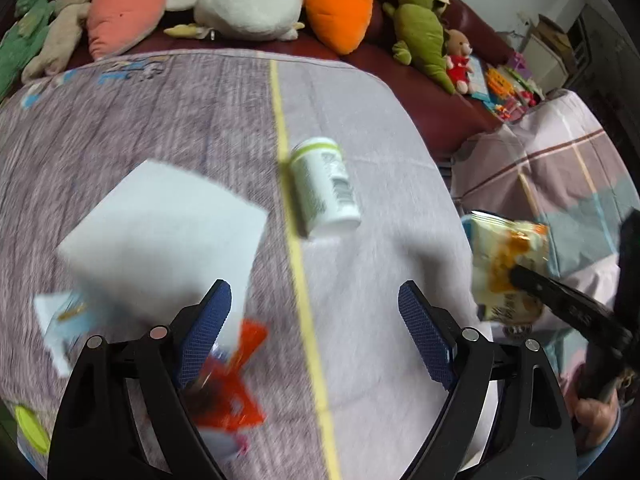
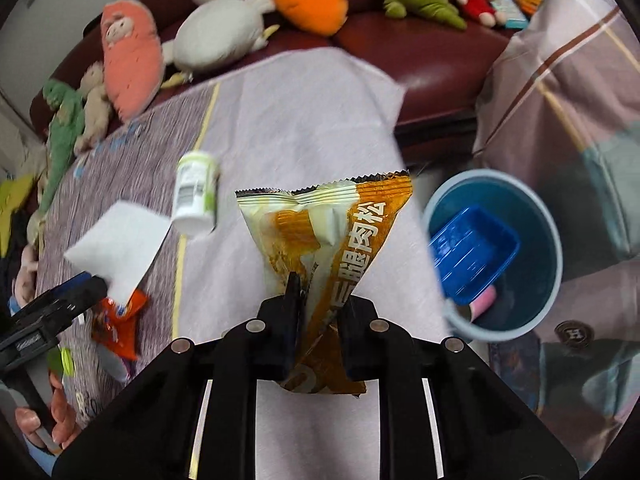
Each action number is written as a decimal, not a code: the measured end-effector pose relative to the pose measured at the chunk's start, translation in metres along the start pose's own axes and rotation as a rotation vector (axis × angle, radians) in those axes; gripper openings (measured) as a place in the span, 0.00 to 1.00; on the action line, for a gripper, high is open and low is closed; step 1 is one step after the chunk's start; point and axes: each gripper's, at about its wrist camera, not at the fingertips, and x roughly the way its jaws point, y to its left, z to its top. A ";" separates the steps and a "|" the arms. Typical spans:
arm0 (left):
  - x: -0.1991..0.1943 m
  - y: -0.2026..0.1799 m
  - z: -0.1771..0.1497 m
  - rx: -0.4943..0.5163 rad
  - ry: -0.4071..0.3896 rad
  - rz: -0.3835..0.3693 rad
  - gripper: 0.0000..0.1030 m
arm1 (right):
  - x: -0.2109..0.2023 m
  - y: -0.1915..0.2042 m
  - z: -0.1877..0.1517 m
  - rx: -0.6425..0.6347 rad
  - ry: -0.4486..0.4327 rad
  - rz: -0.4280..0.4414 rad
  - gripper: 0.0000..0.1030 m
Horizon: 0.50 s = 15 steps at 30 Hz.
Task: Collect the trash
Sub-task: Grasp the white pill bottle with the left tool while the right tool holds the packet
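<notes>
Orange and cream: snack packet (image 2: pixel 320 248) pinched at its lower half by the right gripper (image 2: pixel 316 320), jaws narrow and pressed on the foil, packet lifted clear of the bed sheet (image 2: pixel 304 120)
Blue pads: left gripper (image 1: pixel 316 320) wide apart, nothing between the jaws, hanging over the sheet
Only in the right wrist view: blue-grey bin (image 2: pixel 440 208) just right of the packet, beside the bed, with a blue plastic tray (image 2: pixel 472 256) tilted inside and something pink under it
Only in the left wrist view: blue and white wrapper (image 1: pixel 60 320) at the left edge, partly under the white paper (image 1: pixel 160 224)
In both views: white bottle (image 1: pixel 324 184) with green label lying on its side by the yellow stripe; red wrapper (image 1: pixel 232 384) beside the left finger, its edge under the paper
Cross view: right gripper and packet at the far right of the left camera, off the bed edge; left gripper at the far left of the right camera, tip touching or just over the paper, cannot tell which
Background: plush toys (image 1: pixel 340 8) along the dark red headboard
</notes>
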 end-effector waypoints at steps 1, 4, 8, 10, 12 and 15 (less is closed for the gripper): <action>0.010 -0.005 0.009 -0.003 0.009 0.013 0.84 | -0.001 -0.006 0.004 0.002 -0.007 -0.003 0.16; 0.037 -0.015 0.028 -0.012 0.038 0.034 0.84 | -0.001 -0.019 0.013 0.012 -0.018 -0.015 0.16; 0.073 -0.023 0.047 -0.017 0.071 0.082 0.84 | 0.001 -0.042 0.020 0.036 -0.028 -0.023 0.17; 0.086 -0.023 0.052 -0.031 0.084 0.089 0.84 | 0.002 -0.059 0.023 0.059 -0.029 -0.027 0.17; 0.095 -0.023 0.057 -0.035 0.084 0.110 0.84 | 0.004 -0.074 0.025 0.083 -0.030 -0.031 0.17; 0.108 -0.025 0.063 -0.030 0.088 0.128 0.83 | 0.005 -0.089 0.026 0.106 -0.032 -0.035 0.17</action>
